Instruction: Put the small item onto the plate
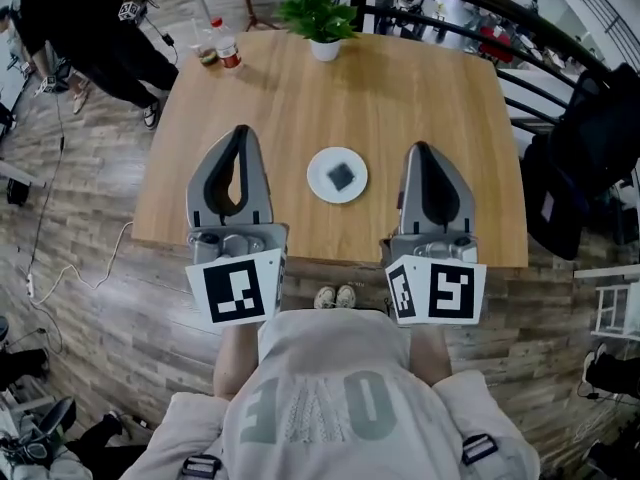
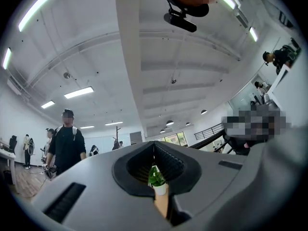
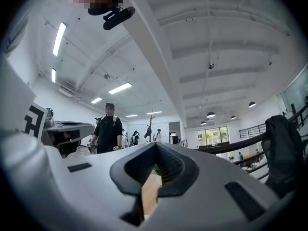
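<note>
Left tongs [image 1: 240,130] and right tongs [image 1: 420,148] closed, empty; dark square small item [image 1: 342,176] lies on white plate [image 1: 317,184].

Only legible print: big grey letters on the person's shirt [image 1: 318,408], upside down to camera, "O" and "E" clear. Bottle [image 1: 228,48] label unreadable.

Your small dark square item [image 1: 342,176] lies on the round white plate [image 1: 318,190], on the light wooden table [image 1: 400,98], between your left gripper [image 1: 241,131] and right gripper [image 1: 420,148]; the potted green plant [image 1: 320,18] stands behind, at the far edge.
</note>
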